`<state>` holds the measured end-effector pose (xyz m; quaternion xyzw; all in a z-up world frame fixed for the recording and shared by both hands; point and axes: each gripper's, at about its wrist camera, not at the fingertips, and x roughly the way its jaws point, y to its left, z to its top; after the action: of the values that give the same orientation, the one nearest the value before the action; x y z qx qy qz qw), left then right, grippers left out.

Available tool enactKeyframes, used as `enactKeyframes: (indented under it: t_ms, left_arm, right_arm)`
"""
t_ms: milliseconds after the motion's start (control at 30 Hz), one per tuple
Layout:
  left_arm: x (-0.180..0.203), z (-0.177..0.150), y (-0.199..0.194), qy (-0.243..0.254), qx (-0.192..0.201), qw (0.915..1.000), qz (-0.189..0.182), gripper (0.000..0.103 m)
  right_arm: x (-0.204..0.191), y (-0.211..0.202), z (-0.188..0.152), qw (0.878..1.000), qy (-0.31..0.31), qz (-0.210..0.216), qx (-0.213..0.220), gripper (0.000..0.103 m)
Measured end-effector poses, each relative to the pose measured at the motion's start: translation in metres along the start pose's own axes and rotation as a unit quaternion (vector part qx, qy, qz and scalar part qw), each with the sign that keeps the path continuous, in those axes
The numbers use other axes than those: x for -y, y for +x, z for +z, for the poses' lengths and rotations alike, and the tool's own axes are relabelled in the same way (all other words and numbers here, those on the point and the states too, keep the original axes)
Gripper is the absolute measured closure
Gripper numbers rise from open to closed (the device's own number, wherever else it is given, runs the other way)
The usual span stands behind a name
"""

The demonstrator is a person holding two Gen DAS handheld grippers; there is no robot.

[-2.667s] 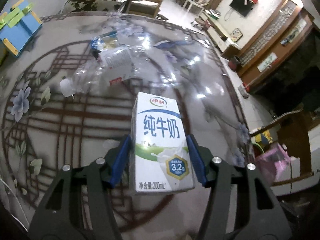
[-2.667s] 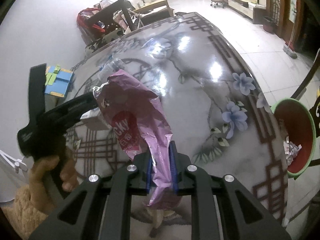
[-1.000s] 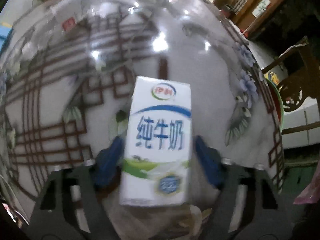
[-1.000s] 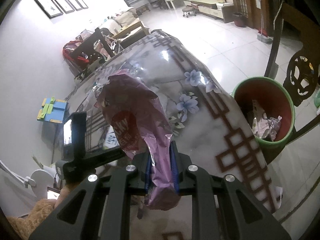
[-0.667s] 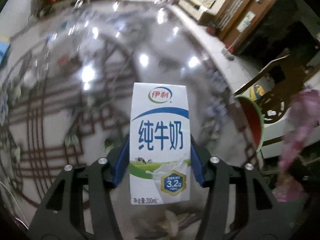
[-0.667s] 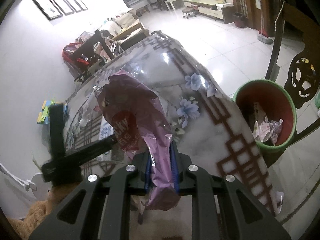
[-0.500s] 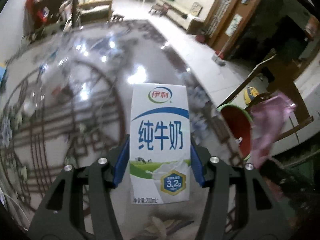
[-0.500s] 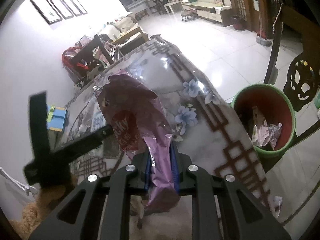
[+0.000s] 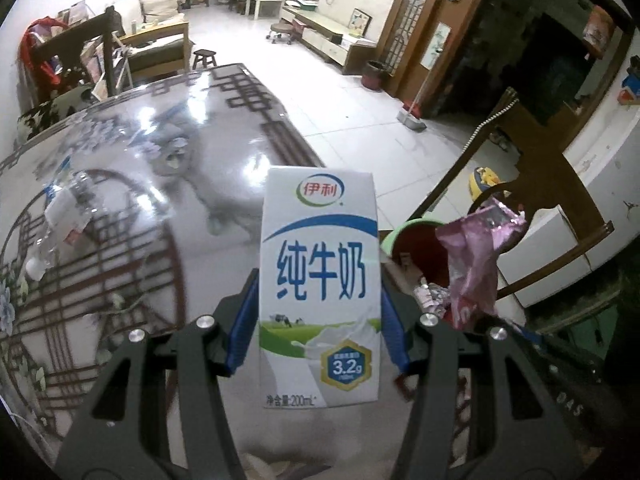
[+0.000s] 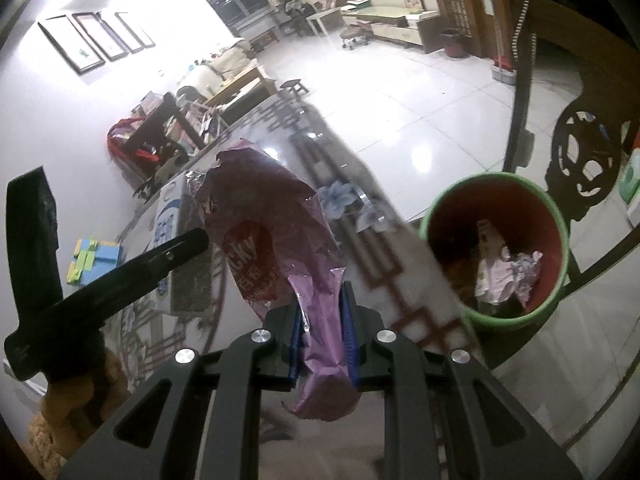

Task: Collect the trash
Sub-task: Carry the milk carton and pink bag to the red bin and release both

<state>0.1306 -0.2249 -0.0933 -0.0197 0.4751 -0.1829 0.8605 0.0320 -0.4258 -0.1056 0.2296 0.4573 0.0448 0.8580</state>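
While our left gripper point(image 9: 316, 328) clamps its jaws across the stiff, light white-and-blue milk carton point(image 9: 319, 280) above the table point(image 9: 132, 216), our right gripper point(image 10: 323, 340) pinches the limp, slippery crinkled purple foil snack wrapper point(image 10: 272, 248) near the green-rimmed red bin point(image 10: 496, 316).

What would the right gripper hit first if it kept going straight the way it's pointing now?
Probably the table top, near its edge. The right gripper, shut on the purple wrapper, aims down over the table, while the green bin sits off to the right. Depth is unclear.
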Motion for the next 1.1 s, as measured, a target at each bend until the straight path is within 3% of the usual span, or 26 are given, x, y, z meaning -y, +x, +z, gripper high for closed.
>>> enactKeyframes:
  t_ms: [600,667,700,767,800,933,1067,1100]
  left_arm:
    - [0.115,0.021,0.062,0.063,-0.056,0.9925,-0.088,0.051]
    - [0.131,0.025,0.071,0.078,-0.06,0.99,-0.101,0.051]
    - [0.138,0.026,0.075,0.087,-0.062,0.9889,-0.103,0.049]
    - [0.147,0.03,0.081,0.098,-0.06,0.9886,-0.097,0.024]
    - [0.145,0.03,0.08,0.098,-0.054,0.9891,-0.096,0.015]
    - [0.124,0.038,0.074,0.084,-0.04,0.9913,-0.093,0.015]
    - [0.066,0.044,0.057,0.06,-0.012,0.9969,-0.049,0.014]
    - [0.038,0.044,0.05,0.056,0.002,0.9982,-0.022,0.011]
  right_arm:
    - [0.128,-0.017,0.048,0.993,0.081,-0.084,0.028,0.085]
    - [0.142,-0.015,0.055,0.991,0.084,-0.101,0.029,0.082]
    - [0.147,-0.014,0.057,0.99,0.085,-0.11,0.03,0.075]
    - [0.158,-0.013,0.063,0.987,0.088,-0.131,0.036,0.055]
    - [0.161,-0.014,0.064,0.985,0.087,-0.145,0.044,0.049]
    - [0.161,-0.014,0.069,0.981,0.08,-0.167,0.053,0.049]
    - [0.128,0.004,0.078,0.987,0.061,-0.142,0.048,0.048]
    - [0.115,0.012,0.081,0.989,0.049,-0.131,0.042,0.048]
